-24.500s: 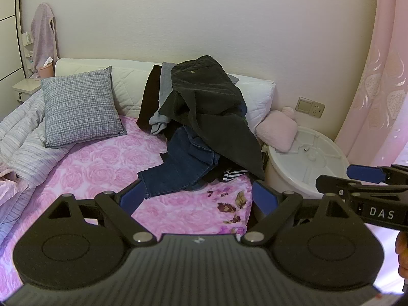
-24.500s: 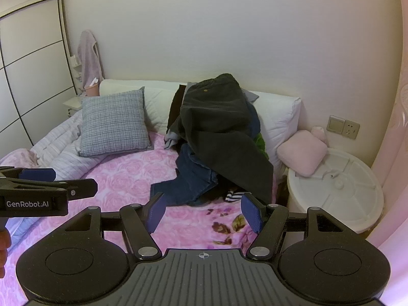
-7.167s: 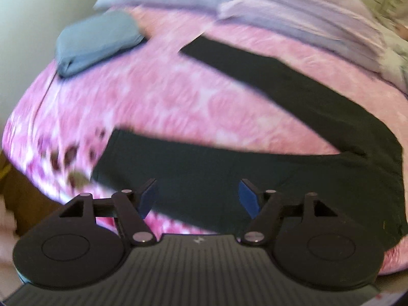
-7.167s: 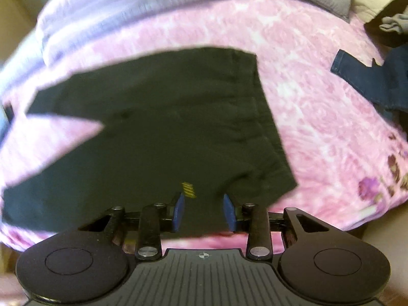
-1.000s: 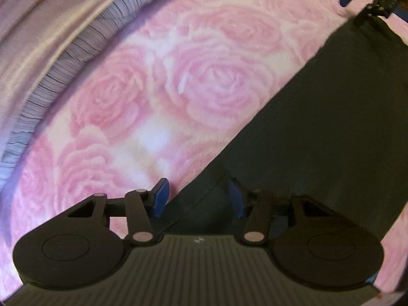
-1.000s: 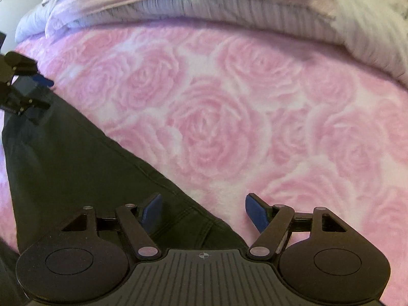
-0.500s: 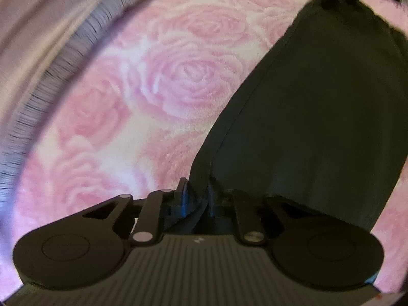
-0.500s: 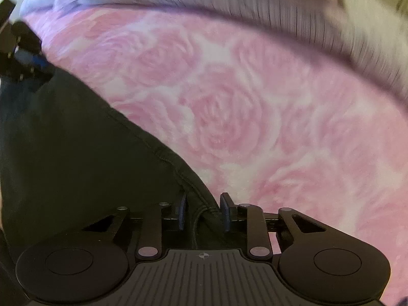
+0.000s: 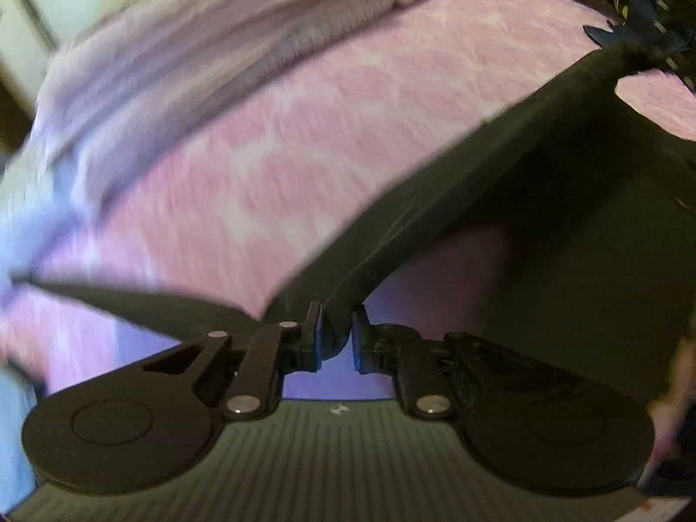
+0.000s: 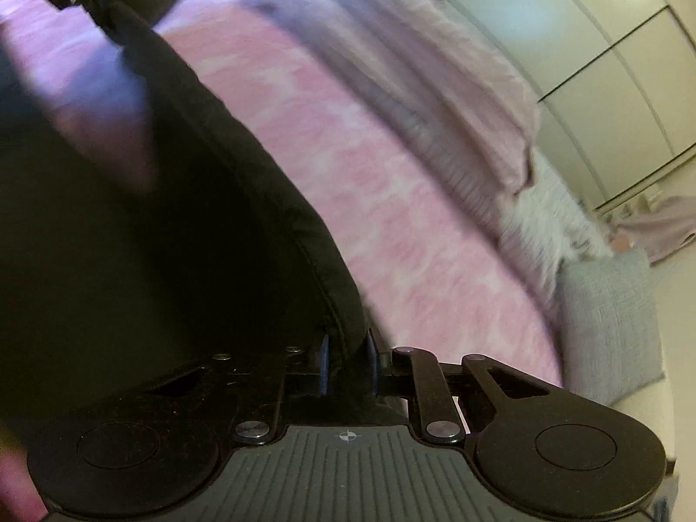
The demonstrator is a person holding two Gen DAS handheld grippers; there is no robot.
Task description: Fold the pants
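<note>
Above the pink bedspread [image 9: 269, 139], both hand-held grippers pinch the pants [image 9: 500, 182] hem, stretched crosswise

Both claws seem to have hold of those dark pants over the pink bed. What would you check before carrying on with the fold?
1. Left claw pinching the dark pants: ok, fabric sits between the pads.
2. Right claw pinching the pants hem: ok, though its jaws are closing a little more.
3. Held edge lifted off the pink rose blanket: ok.
4. Edge taut between the claws: cannot tell, too blurred.
5. Landing area wrinkle-free: cannot tell.
</note>
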